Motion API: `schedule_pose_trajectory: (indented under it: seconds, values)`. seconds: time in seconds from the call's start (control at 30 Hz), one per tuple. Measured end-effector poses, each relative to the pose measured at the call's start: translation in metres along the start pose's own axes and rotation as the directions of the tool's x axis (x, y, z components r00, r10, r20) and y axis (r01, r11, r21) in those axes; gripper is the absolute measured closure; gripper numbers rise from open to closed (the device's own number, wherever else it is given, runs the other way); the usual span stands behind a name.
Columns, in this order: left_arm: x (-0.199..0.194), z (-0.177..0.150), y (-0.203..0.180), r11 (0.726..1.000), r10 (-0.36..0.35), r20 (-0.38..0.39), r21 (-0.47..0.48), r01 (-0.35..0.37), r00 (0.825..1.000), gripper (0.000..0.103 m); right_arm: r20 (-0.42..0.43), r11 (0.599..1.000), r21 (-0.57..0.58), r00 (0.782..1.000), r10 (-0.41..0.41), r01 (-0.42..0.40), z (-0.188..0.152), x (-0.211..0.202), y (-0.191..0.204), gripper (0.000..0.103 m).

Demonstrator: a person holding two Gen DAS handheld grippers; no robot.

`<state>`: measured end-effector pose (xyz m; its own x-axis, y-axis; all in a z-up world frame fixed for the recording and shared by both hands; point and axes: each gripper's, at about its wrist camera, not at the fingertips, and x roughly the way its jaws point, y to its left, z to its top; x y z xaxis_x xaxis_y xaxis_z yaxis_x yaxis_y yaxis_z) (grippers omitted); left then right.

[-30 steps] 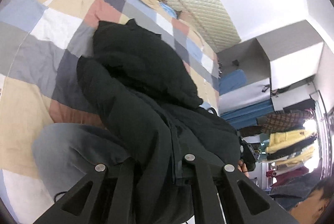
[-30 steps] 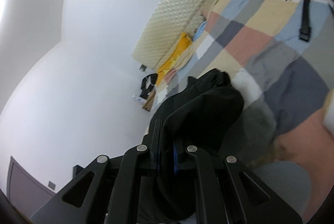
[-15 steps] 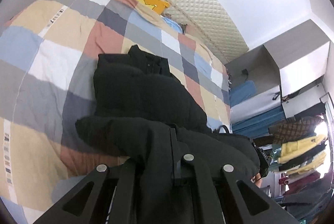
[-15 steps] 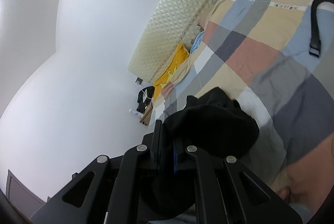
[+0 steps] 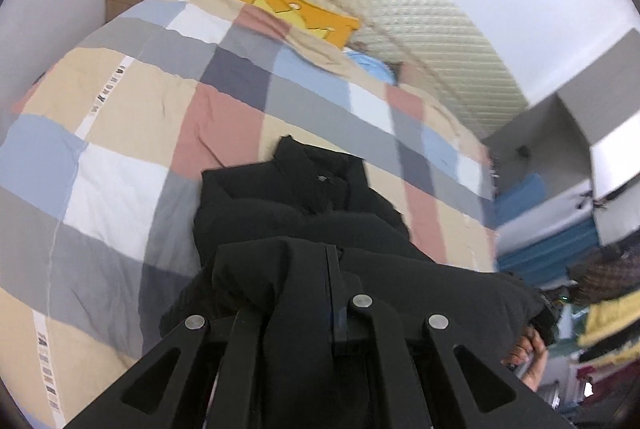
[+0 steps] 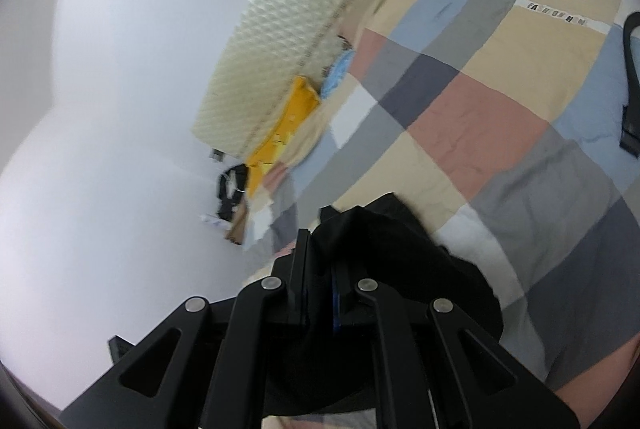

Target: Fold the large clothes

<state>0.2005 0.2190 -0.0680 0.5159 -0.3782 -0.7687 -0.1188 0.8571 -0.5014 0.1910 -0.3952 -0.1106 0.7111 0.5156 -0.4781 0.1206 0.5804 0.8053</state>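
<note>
Compared with a second ago, both grippers are carrying the lower edge of the black jacket (image 5: 304, 197) further up the patchwork duvet (image 5: 120, 133), so its doubled layer is now lying nearer the collar and more bedding is showing ahead. The left gripper (image 5: 316, 293) is clamped tight on a bunched fold, and the right gripper (image 6: 320, 269) is pinched shut on another part of the jacket. A white strip on the duvet is carrying dark lettering, too blurred for me to read properly.
</note>
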Motion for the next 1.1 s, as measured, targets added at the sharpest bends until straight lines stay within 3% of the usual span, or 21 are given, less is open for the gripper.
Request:
schedule_pose_trajectory:
  seconds: [0.13,0.27,0.5,0.73,0.9,1.1]
  values:
    - [0.035,0.026,-0.006,0.999,0.048,0.002,-0.021,-0.048,0.999,0.097,-0.036,0.995,0.010,0.994,-0.099,0.099,0.022,0.035,-0.011,0.095]
    - [0.078,0.045,-0.013,0.993,0.114,0.015,0.010,-0.114,0.993,0.097,-0.001,0.974,-0.035,0.975,-0.224,0.224,0.032,0.062,-0.019,0.095]
    - [0.159,0.055,0.007,0.977,0.206,-0.067,-0.035,-0.208,0.976,0.097,-0.023,0.958,-0.031,0.958,-0.287,0.286,0.030,0.115,-0.052,0.095]
    - [0.200,0.062,0.011,0.977,0.207,-0.082,-0.032,-0.210,0.975,0.095,-0.037,0.967,-0.033,0.967,-0.253,0.252,0.026,0.143,-0.085,0.095]
    - [0.223,0.059,0.006,0.971,0.235,-0.001,0.042,-0.235,0.972,0.095,-0.037,0.979,0.104,0.984,-0.172,0.175,0.015,0.155,-0.124,0.095]
    - [0.226,0.058,0.013,0.978,0.207,0.002,0.010,-0.207,0.978,0.095,-0.028,0.979,0.104,0.985,-0.170,0.172,0.013,0.161,-0.127,0.095]
